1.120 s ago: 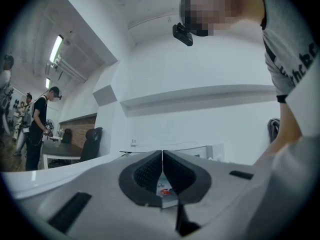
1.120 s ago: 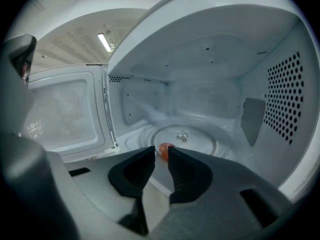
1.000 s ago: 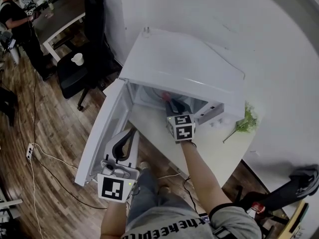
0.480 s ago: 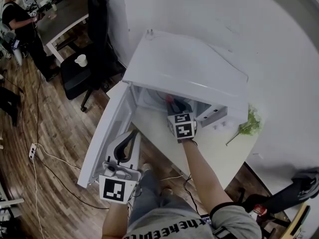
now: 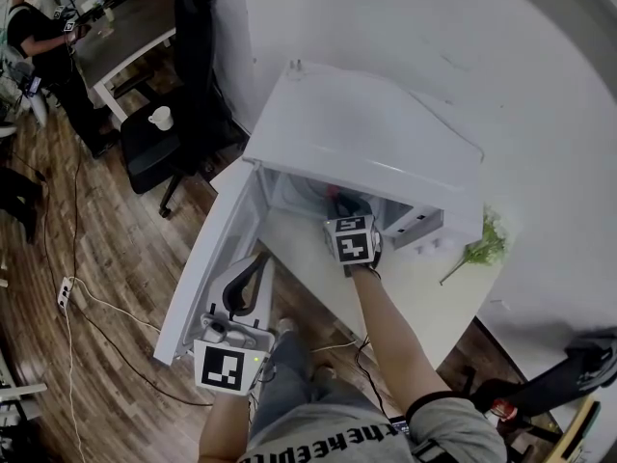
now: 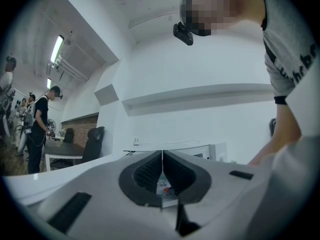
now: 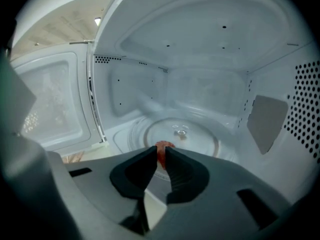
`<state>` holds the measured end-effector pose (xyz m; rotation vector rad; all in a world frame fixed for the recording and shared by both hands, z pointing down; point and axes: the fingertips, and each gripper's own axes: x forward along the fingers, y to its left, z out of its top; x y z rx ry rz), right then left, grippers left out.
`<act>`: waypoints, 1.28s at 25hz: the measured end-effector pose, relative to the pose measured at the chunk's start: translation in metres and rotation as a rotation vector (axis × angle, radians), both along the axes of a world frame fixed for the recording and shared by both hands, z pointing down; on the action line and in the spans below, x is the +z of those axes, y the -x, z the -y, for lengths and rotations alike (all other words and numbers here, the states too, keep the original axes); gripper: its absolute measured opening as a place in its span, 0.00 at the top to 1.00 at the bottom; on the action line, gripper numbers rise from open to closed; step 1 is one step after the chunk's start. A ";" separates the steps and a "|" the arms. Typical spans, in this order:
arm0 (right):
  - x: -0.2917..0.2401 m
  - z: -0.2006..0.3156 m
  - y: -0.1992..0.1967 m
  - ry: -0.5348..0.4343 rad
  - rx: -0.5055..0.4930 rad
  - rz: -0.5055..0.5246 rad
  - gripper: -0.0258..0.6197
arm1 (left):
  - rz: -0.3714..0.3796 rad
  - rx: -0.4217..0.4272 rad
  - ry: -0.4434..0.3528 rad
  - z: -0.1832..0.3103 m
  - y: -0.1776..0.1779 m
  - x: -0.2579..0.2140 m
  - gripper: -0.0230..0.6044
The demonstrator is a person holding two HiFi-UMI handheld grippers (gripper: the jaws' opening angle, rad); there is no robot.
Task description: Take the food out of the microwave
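Now | right gripper (image 7: 160,156) just closing, pinching red food (image 7: 164,145) (in microwave (image 5: 366,133)) | left gripper (image 6: 162,161) pressed together | white table (image 5: 416,289), wood floor (image 5: 106,258)

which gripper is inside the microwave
The right gripper: its jaws have just been closing on red food inside the microwave; the left gripper is outside, by its door.

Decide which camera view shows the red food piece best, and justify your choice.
The right gripper view: the red food piece sits between the right gripper's jaws, which have just been closing, above the glass turntable. In the head view that gripper hides it; the left gripper view shows none of it.
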<state>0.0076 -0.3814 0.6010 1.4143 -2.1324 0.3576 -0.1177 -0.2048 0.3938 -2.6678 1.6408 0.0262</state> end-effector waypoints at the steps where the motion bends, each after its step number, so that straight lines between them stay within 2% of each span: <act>1: 0.000 0.000 0.000 0.001 0.001 0.003 0.87 | 0.000 0.000 0.000 0.000 0.000 0.000 0.95; 7: -0.002 -0.004 -0.002 -0.005 0.020 0.043 0.89 | -0.001 0.004 -0.004 -0.002 0.001 -0.001 0.95; 14: -0.016 -0.021 -0.004 -0.047 -0.006 0.065 0.90 | -0.003 0.015 -0.013 -0.004 -0.003 -0.005 0.95; 20: -0.039 -0.044 -0.002 -0.086 -0.048 0.123 0.91 | -0.002 0.032 -0.031 -0.011 -0.013 -0.013 0.95; 24: -0.058 -0.064 -0.003 -0.134 -0.070 0.127 0.91 | -0.004 0.042 -0.038 -0.020 -0.023 -0.017 0.95; 29: -0.081 -0.089 -0.008 -0.168 -0.064 0.184 0.91 | -0.020 0.034 -0.090 -0.030 -0.031 -0.033 0.95; 32: -0.091 -0.103 -0.014 -0.184 -0.053 0.213 0.91 | -0.012 0.030 -0.083 -0.037 -0.034 -0.036 0.95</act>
